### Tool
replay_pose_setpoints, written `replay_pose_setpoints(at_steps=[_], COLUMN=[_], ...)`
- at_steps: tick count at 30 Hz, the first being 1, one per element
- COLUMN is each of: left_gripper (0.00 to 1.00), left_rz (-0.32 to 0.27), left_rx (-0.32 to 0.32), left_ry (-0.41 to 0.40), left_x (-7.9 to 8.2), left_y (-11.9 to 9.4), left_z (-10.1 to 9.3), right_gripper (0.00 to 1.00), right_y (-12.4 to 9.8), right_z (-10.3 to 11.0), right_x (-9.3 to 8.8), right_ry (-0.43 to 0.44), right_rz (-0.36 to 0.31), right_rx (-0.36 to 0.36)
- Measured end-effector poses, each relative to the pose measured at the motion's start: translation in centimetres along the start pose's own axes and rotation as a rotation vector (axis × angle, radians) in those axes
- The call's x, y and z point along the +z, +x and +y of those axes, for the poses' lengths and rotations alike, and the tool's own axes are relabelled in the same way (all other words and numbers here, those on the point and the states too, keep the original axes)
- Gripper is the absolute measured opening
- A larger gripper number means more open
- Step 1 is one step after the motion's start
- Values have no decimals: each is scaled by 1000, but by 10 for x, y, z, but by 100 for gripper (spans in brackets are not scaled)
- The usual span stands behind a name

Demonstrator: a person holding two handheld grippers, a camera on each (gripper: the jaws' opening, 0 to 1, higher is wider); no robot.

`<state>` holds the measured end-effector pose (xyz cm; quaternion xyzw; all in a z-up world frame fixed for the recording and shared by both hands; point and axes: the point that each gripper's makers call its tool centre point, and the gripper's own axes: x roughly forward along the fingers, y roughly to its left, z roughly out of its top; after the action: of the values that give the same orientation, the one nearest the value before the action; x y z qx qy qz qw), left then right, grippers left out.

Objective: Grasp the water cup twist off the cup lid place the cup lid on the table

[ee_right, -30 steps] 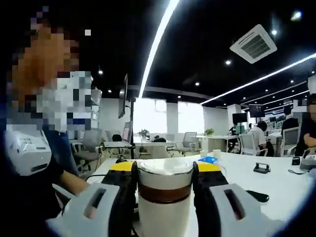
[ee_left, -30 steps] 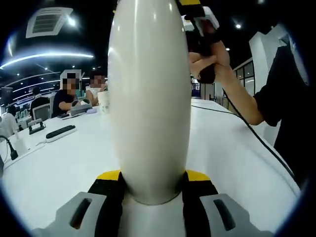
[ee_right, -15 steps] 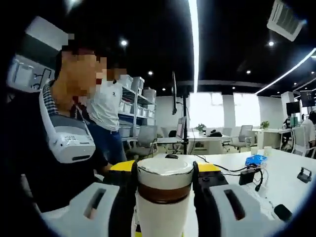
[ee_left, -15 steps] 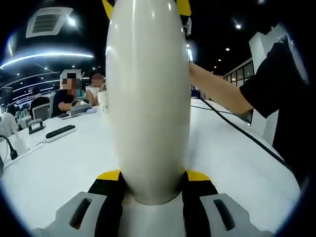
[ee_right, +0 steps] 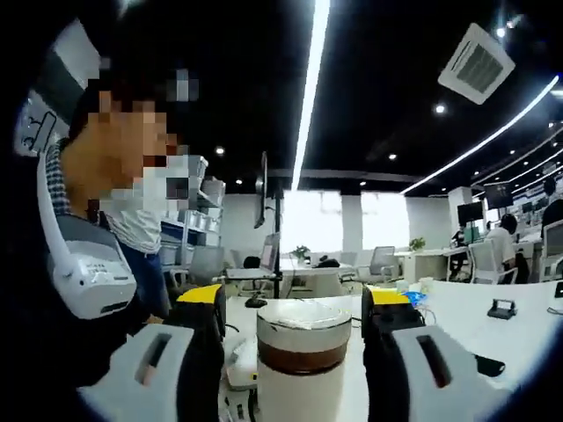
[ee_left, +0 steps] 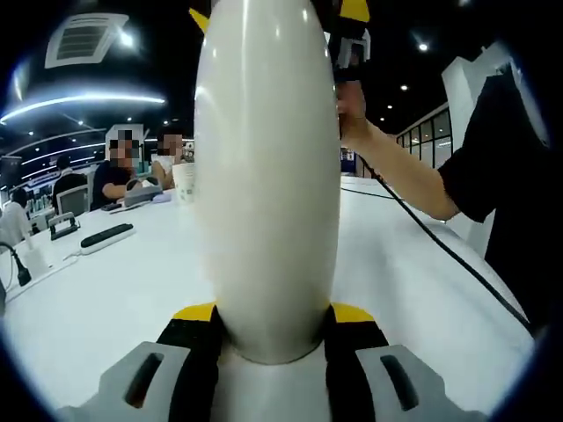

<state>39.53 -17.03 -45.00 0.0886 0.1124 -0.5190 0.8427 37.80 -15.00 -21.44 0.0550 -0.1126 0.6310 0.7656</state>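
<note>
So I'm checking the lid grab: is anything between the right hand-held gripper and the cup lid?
Nothing visible. The cup lid sits between the right hand-held gripper's open jaws, with a gap on each side.

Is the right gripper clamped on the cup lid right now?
No, the right gripper's jaws stand apart from the cup lid, a gap showing on each side.

Right gripper (ee_right: 294, 321) jaws spread, gaps beside cup lid (ee_right: 302, 338).
</note>
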Motion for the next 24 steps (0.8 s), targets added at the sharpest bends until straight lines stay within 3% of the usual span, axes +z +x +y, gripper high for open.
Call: replay_pose_setpoints(at_steps=[4,7,9,13,19,21,24], left_gripper=[48,48,48,48,48,48,48], left_rz=[0,0,1,1,1,1,-1], left_rx=[2,3,4,6,6,6,6], left_ry=[0,0,0,0,-2,-1,1], left_x=[0,0,0,0,0,0,1], left_y=[0,0,0,-1,-1,-1,-1], left_z=[0,0,0,0,0,0,0], right_gripper=[60,56,56,56,52,48,48], right_y=[0,2,2,8,11,10,11], right_z=[11,2,-2,-7,-13,-16,-10], right_x=[13,9,10,-7,-13,-19,-20], right_ry=[-34,-103,-126,-25,5,-9,-15], right_rz=[-15,37,29,55,64,103,108], right_rx=[-121,-253,-299,-294,-262,-262,-216])
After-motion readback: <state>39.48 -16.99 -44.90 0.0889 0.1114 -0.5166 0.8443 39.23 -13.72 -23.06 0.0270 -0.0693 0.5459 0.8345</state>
